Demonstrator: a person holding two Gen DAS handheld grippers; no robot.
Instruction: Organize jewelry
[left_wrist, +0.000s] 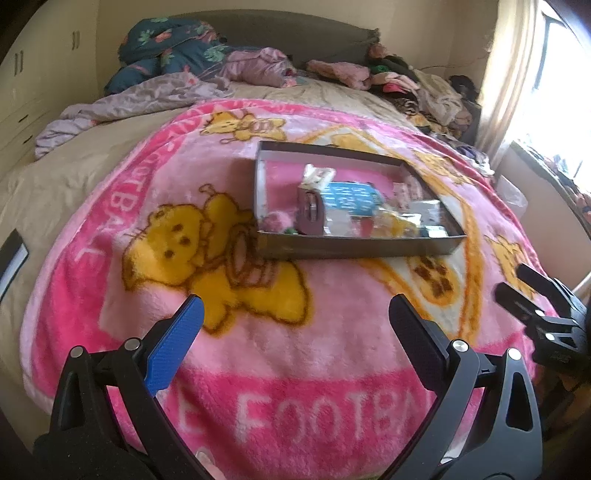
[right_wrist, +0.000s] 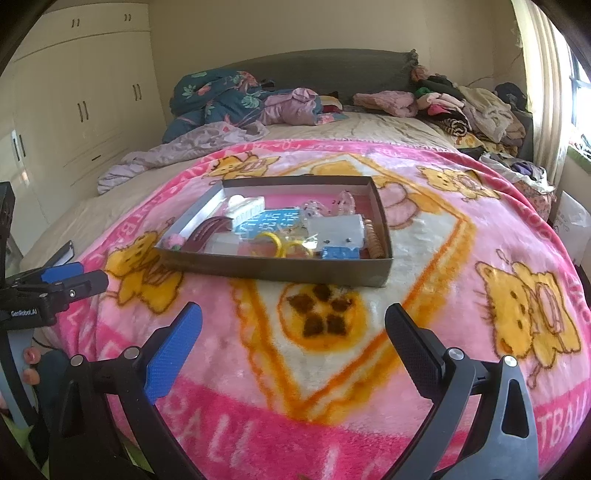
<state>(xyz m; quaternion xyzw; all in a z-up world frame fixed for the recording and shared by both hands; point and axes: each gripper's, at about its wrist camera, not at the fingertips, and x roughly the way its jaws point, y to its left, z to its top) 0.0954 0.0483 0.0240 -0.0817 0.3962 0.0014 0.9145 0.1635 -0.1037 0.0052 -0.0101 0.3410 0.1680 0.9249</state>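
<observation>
So there's a shallow grey tray (right_wrist: 280, 271) sitting flat on a pink fleece blanket (right_wrist: 258, 369) that covers the near end of a bed. The blanket has yellow cartoon bears and white lettering on it. The tray is stuffed with small bits: yellow rings (right_wrist: 275, 242), a blue printed card (right_wrist: 271, 223), a white plastic case (right_wrist: 338, 229), a dark reddish-brown curved piece (right_wrist: 207, 232) at its left end, and a little pink fuzzy thing (right_wrist: 173, 242) in the near-left corner. Exactly which pieces are jewelry is hard to tell through the blur.

The left gripper (left_wrist: 295, 317) hangs over the blanket just short of the tray, fingers spread wide, nothing between them. The right gripper (right_wrist: 293, 325) is the same deal: spread wide, empty, hovering above the paw-print ball on the blanket, tray straight ahead. Each one pokes into the other's view at the side, apart from the tray.

Further back the bed has rumpled bedding (right_wrist: 221, 96) and a pile of clothes (right_wrist: 461, 103) near the headboard. Cream wardrobes (right_wrist: 81, 92) stand to the left, a curtained window (right_wrist: 554, 92) to the right.
</observation>
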